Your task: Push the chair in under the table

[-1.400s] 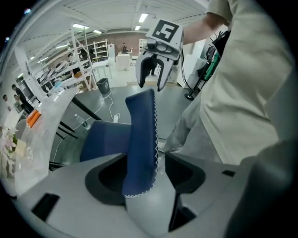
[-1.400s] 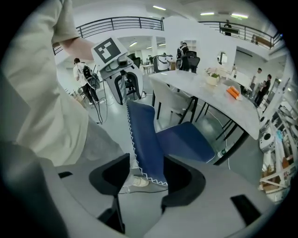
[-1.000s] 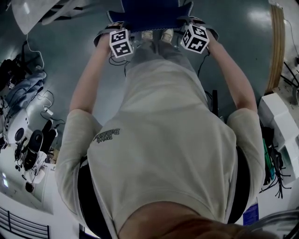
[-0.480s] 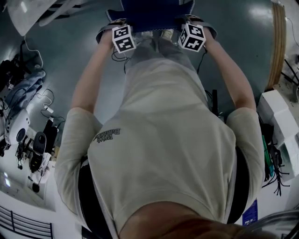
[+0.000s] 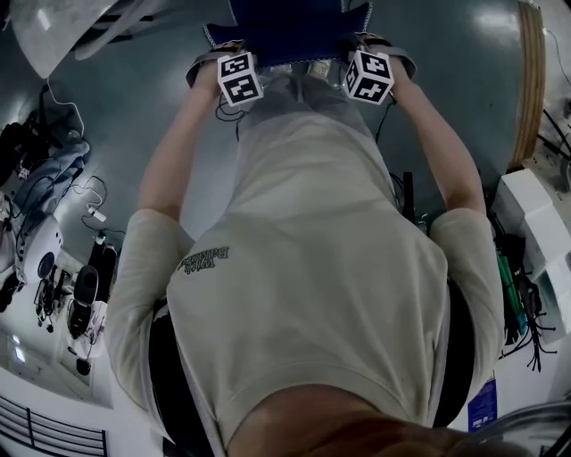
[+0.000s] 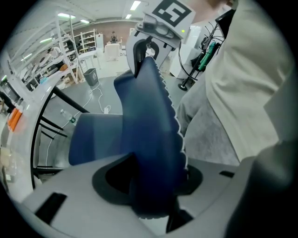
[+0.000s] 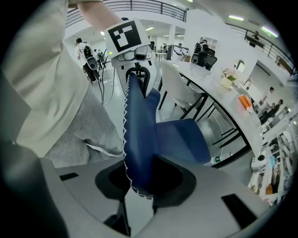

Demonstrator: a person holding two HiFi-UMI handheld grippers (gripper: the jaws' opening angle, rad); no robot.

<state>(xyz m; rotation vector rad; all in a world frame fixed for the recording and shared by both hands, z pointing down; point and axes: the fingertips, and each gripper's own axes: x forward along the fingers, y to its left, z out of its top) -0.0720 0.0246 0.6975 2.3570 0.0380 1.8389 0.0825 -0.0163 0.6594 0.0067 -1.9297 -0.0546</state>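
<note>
Closest to the head camera, the person's pale T-shirt (image 5: 312, 268) fills the middle of the view, and both bare arms reach forward and down from the shoulders, nearly straight, narrowing toward the top of the frame. The left arm (image 5: 174, 161) ends at a marker cube (image 5: 239, 78), and the right arm (image 5: 437, 152) ends at a second cube (image 5: 368, 75). The two cubes are level with each other, one at each side of the blue chair (image 5: 285, 27), which stands directly in front of the person on the grey floor (image 5: 116, 116). Both tools point steeply downward onto the top of the backrest (image 6: 149, 116). The left gripper (image 6: 153, 183) has its jaws closed on one upper corner of the padded, white-stitched backrest, which fills the gap between them. The right gripper (image 7: 139, 181) has just been closing its jaws and pinches the opposite corner, with the stitched edge running up between its pads. Each gripper view shows the other gripper clamped at the far end of the backrest. Beyond the backrest the seat (image 7: 186, 139) extends away from the person toward the white table (image 7: 219, 100). The seat's front edge is near the table's black legs (image 7: 223, 135), though I cannot tell whether it reaches under the tabletop.
</note>
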